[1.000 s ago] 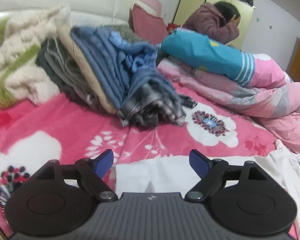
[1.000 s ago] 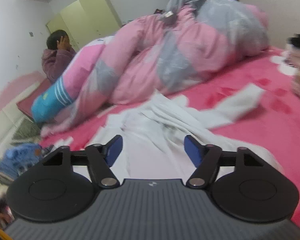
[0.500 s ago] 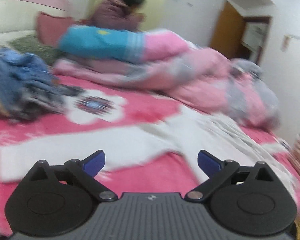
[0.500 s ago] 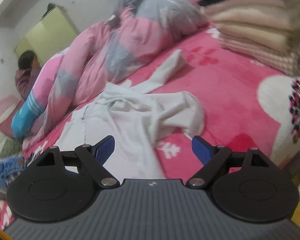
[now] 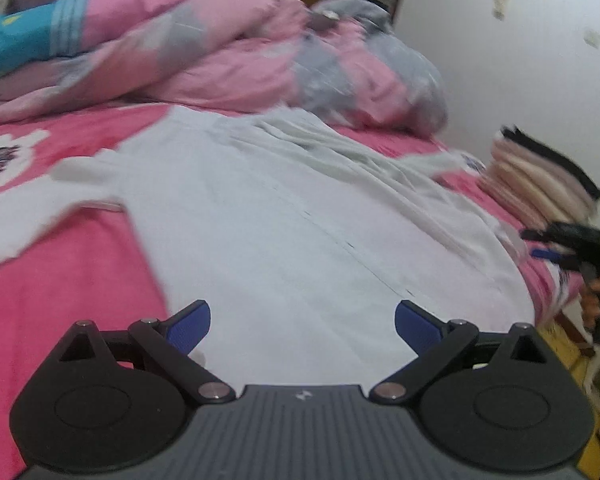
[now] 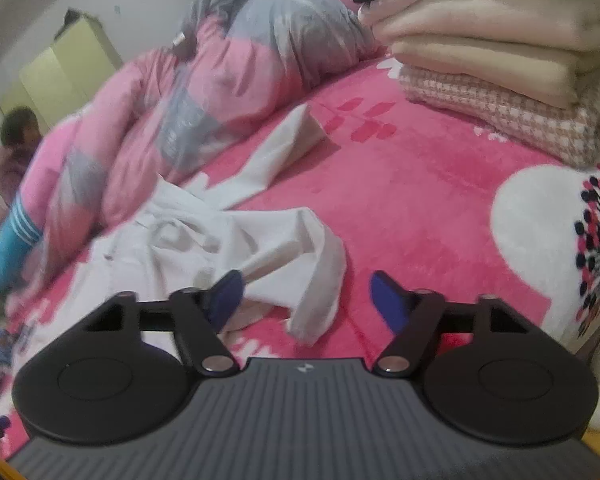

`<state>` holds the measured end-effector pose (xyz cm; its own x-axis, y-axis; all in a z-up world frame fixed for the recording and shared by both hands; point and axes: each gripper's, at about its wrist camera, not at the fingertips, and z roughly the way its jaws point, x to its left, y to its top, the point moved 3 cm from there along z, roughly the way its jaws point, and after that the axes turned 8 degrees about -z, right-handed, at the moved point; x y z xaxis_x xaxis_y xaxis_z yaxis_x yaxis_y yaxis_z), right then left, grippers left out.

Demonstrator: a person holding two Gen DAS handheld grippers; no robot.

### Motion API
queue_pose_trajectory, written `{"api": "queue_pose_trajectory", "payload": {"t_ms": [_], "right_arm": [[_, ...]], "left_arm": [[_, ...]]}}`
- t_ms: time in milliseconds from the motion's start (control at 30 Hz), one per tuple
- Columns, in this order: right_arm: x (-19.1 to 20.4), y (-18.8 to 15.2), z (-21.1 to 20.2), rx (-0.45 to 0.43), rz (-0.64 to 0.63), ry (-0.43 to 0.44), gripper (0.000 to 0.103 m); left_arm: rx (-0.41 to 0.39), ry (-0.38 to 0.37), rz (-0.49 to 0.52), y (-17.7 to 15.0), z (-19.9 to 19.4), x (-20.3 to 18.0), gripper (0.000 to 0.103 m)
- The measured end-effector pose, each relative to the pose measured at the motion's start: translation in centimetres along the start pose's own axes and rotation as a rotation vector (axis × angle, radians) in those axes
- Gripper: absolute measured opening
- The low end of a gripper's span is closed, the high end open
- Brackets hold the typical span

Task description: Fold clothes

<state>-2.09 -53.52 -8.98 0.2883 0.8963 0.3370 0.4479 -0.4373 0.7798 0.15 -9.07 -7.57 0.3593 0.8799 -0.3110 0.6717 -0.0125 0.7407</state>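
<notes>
White garment (image 5: 284, 216) lies spread on the pink floral bedspread (image 5: 68, 280). Left wrist view: flat body panel fills the centre, a seam or placket line runs diagonally through it, one sleeve reaches out to the left, wrinkled folds bunch at the far right side. Right wrist view: same garment (image 6: 236, 248) is crumpled at near centre-left, a loose flap hangs toward the near edge, one sleeve stretches away to the far right.

Left gripper (image 5: 302, 318): fingers spread wide, nothing between them, hovering over the near hem of the garment. Can't tell if the pads touch fabric.

Right gripper (image 6: 306, 294): fingers spread apart, empty. Left fingertip (image 6: 228, 292) overlaps the crumpled edge of the garment in the picture; contact not clear. Right fingertip sits over bare bedspread. In the left wrist view the right gripper (image 5: 556, 246) shows blurred at the right edge, just beyond the garment's right side.

Surroundings:
- Pink and grey duvet (image 6: 188, 92) heaped along the far side of the bed, touching the garment's far edge.
- Blue and pink rolled bedding (image 5: 24, 44) on the duvet, far left.
- Stack of folded beige clothes (image 6: 500, 52) at far right on the bedspread, a dark item on top, well apart from the garment.
- Person (image 6: 14, 148) in a dark red jacket at far left, blurred.
- Yellow-green wardrobe (image 6: 68, 68) behind.
</notes>
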Motion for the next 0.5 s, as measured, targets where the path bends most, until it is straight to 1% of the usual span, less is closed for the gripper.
{"api": "queue_pose_trajectory", "payload": {"t_ms": [33,67,100,133,200,300,400,500], "right_arm": [[-0.2,0.0,0.5,0.012,-0.005,-0.008,0.042],[-0.5,-0.1,1.0,0.025,-0.008,-0.014,0.034],[-0.7,-0.1,1.3,0.030,-0.005,-0.023,0.014],[-1.0,-0.1,1.5,0.032,0.000,-0.033,0.003],[-1.3,0.2,1.2,0.011,0.013,-0.032,0.001],[-0.7,1.5,-0.2,-0.042,0.006,0.001,0.000],[1.0,3.2,-2.0,-0.092,-0.039,0.049,0.000],[4.3,4.9,-4.2,-0.143,-0.134,0.122,0.000]], "left_arm": [[0.005,-0.006,0.019,-0.3,0.4,-0.5,0.099],[0.009,-0.012,0.038,-0.6,0.8,-1.0,0.099],[0.015,-0.010,0.053,-0.9,1.1,-1.3,0.099],[0.020,-0.003,0.063,-1.2,1.3,-1.5,0.099],[0.026,0.004,0.067,-1.5,1.5,-1.6,0.099],[0.044,0.014,0.065,-1.7,2.0,-1.3,0.099],[0.063,0.021,0.059,-1.8,2.5,-0.9,0.099],[0.080,0.027,0.041,-1.9,2.9,-0.5,0.099]]}}
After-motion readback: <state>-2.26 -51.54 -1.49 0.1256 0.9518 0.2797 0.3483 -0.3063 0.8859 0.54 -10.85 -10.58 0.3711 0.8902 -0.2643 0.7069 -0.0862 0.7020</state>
